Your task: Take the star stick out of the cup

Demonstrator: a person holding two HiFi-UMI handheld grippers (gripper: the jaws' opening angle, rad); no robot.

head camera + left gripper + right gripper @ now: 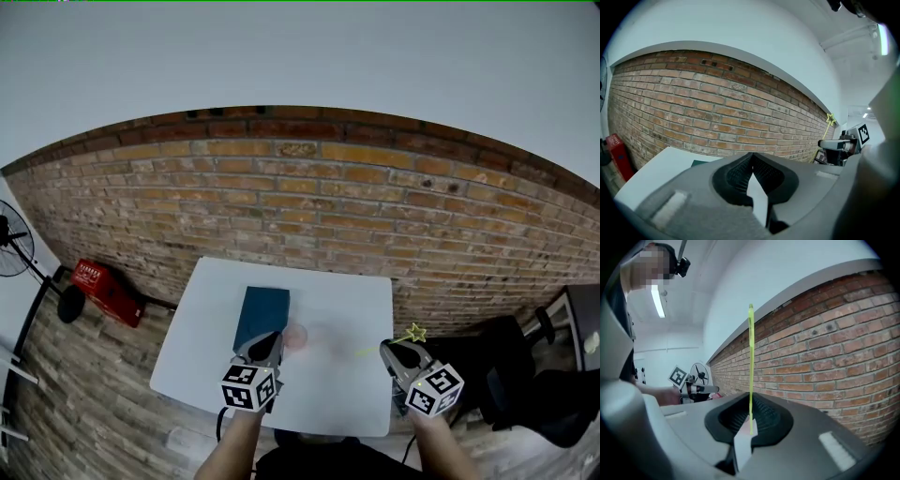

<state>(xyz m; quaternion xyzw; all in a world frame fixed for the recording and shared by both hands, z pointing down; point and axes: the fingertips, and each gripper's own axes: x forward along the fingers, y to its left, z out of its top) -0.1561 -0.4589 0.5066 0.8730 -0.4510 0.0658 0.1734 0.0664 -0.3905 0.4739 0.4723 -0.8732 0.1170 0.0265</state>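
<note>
Against the red brick wall point(309, 197) sits a white square desk point(328, 300), a red plastic case point(108, 291) on the floor at its nine o'clock, while fingers of the right gripper point(388, 348) clench the thin yellow star stick point(415, 333) at three o'clock and those of the left gripper point(267, 339) are pressed together.

1. Open and bare across the right half of the counter point(342, 305).
2. Blocked left of centre by a dark box point(262, 314), with a pink cup point(296, 336) just beside it.
3. Closed behind by the brick wall point(309, 197).

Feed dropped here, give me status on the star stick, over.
Right gripper shut on thin yellow-green star stick, out of translucent pink cup. Left gripper shut, empty. Nothing blocking.
</note>
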